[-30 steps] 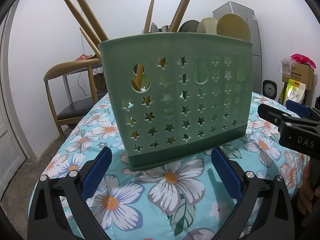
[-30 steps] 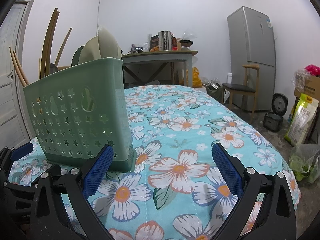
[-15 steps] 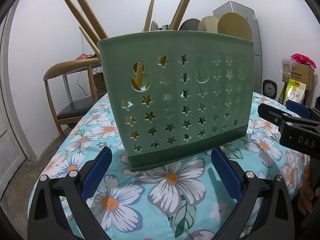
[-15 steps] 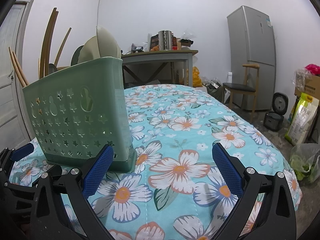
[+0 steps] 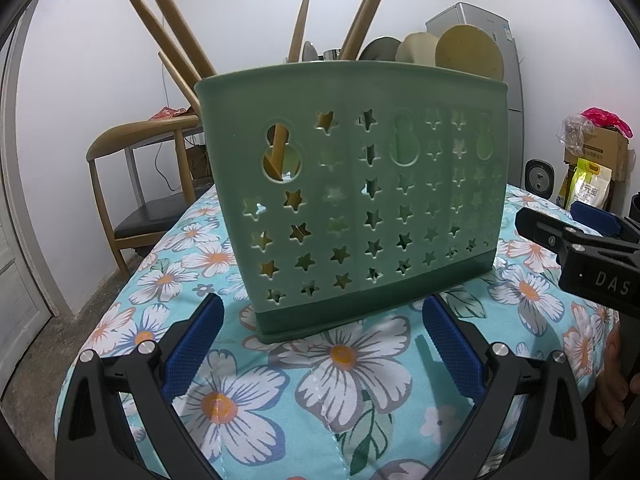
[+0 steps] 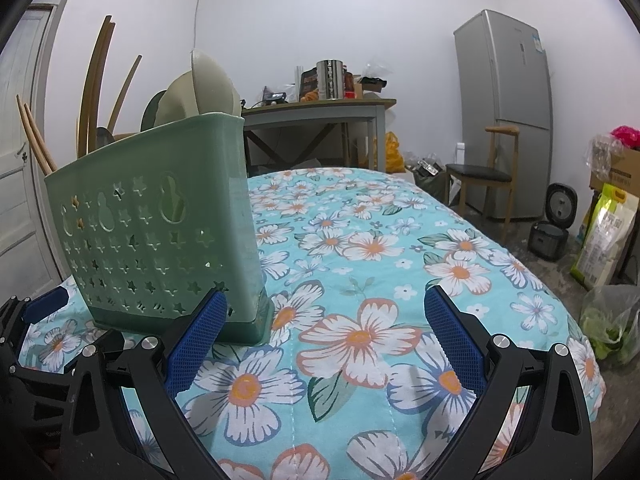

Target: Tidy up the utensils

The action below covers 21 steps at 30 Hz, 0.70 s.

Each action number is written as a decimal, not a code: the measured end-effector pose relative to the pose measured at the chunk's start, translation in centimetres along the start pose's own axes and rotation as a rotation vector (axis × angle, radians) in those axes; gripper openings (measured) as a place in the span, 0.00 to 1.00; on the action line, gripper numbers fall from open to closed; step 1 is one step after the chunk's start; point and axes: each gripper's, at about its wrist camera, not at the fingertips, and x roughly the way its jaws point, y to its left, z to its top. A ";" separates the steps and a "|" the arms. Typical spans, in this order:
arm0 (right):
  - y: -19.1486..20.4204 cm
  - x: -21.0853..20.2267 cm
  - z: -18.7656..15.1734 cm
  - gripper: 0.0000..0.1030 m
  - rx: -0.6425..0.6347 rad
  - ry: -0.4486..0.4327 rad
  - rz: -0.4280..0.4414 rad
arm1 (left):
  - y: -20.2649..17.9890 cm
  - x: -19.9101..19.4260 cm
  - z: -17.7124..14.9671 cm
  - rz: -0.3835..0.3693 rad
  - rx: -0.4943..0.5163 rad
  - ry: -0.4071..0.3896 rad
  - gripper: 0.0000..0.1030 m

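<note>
A green plastic utensil holder point(image 5: 352, 196) with star-shaped holes stands upright on the floral tablecloth point(image 5: 352, 392). Wooden handles point(image 5: 168, 36) stick out of its left end and round spoon heads point(image 5: 468, 50) out of its right end. My left gripper point(image 5: 320, 344) is open and empty, just in front of the holder's base. The right gripper's body point(image 5: 580, 256) shows at the right edge. In the right wrist view the holder point(image 6: 160, 248) stands at the left, and my right gripper point(image 6: 326, 340) is open and empty beside its right end.
A wooden chair point(image 5: 140, 184) stands behind the table's left side. A fridge point(image 6: 504, 112), a second chair point(image 6: 480, 184), a side table point(image 6: 320, 120) with cans, a rice cooker point(image 6: 550, 236) and bags point(image 6: 604, 232) fill the room to the right.
Both views have shifted only slightly toward the holder. Both grippers stay open and empty.
</note>
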 end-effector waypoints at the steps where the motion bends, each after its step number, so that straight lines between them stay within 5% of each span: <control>1: 0.0 0.0 0.0 0.92 0.002 0.000 0.000 | 0.0 0.0 0.0 0.000 0.000 0.000 0.95; 21: 0.0 0.1 -0.1 0.92 0.002 0.006 0.001 | 0.0 0.1 0.0 -0.001 -0.001 0.001 0.95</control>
